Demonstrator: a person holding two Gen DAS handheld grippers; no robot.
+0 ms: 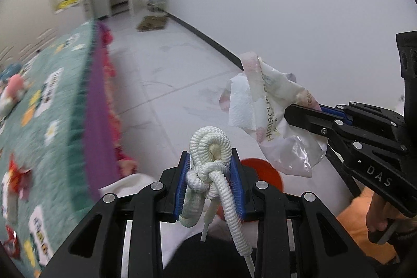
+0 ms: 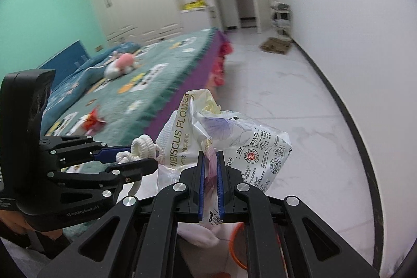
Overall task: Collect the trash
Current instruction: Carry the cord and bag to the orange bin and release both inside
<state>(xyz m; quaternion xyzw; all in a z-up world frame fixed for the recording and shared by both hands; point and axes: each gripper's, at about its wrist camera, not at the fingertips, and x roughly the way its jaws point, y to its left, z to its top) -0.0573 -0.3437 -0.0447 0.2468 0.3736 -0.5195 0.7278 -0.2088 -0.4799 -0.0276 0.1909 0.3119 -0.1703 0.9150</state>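
My left gripper (image 1: 210,164) is shut on a knotted white rope (image 1: 211,147); its loose end hangs down between the arms. In the right wrist view the same rope (image 2: 142,146) sits in the left gripper (image 2: 146,156) at the left. My right gripper (image 2: 210,155) is shut on a crumpled tissue wrapper (image 2: 234,140) printed with "HIBISCUS FLOWER"; a piece of white paper towel (image 1: 241,106) clings to it. From the left wrist the wrapper (image 1: 276,106) hangs off the right gripper (image 1: 294,113) at the right. Below both grippers lies an orange-rimmed bin (image 2: 235,244) lined with white.
A bed (image 2: 156,85) with a teal patterned cover, purple edge and a pink plush toy (image 2: 122,63) fills the left side. Flattened cardboard (image 2: 276,45) lies on the pale tiled floor (image 2: 273,95) near the far doorway. A white wall with a black skirting runs along the right.
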